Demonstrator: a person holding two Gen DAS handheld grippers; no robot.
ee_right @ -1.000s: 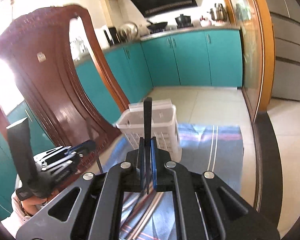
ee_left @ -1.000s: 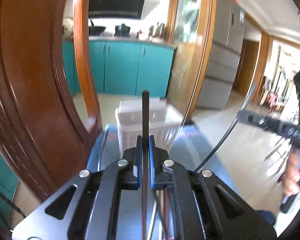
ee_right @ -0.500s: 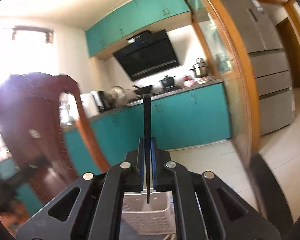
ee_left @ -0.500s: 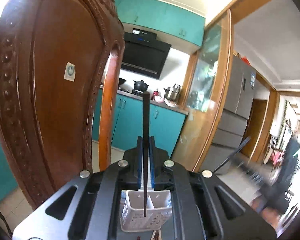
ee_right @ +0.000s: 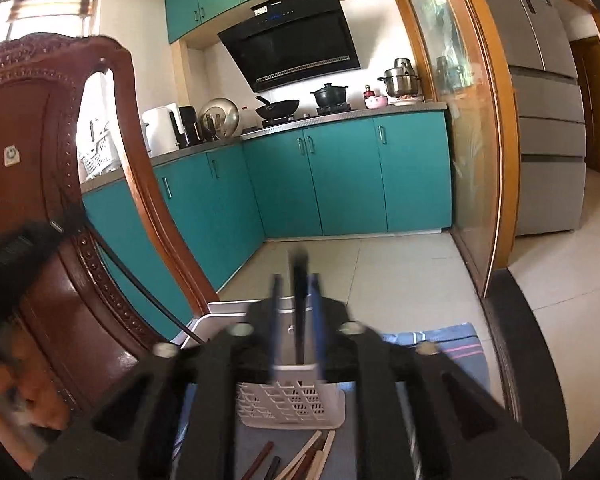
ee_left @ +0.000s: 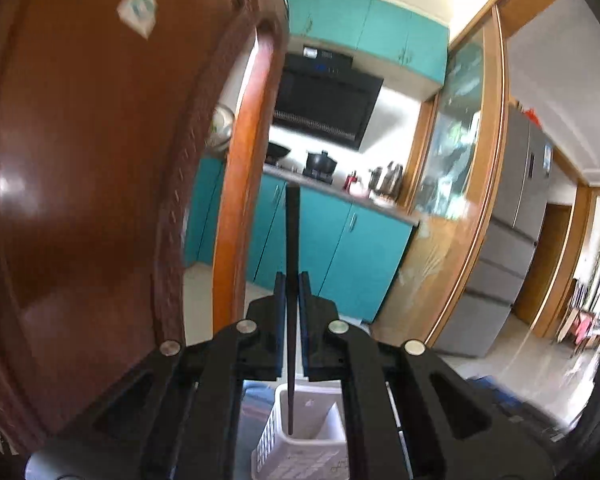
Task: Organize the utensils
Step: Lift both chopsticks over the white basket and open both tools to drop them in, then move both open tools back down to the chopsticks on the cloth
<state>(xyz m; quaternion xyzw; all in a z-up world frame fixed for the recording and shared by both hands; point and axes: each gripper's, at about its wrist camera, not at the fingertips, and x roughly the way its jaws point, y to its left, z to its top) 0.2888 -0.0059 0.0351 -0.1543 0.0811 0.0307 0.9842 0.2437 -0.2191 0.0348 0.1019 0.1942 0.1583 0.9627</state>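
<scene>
Right chopstick (ee_right: 300,300) upright between right gripper (ee_right: 296,320) jaws, tip inside white basket (ee_right: 292,400). Jaws, pressed on it a moment ago, just spread; stick looks released, likely dropping in. Left chopstick (ee_left: 292,280) pinched in left gripper (ee_left: 292,300), jaws pressed together, tip over basket (ee_left: 300,452). More chopsticks (ee_right: 300,460) lie on striped cloth (ee_right: 440,344) before basket, not yet sorted.
</scene>
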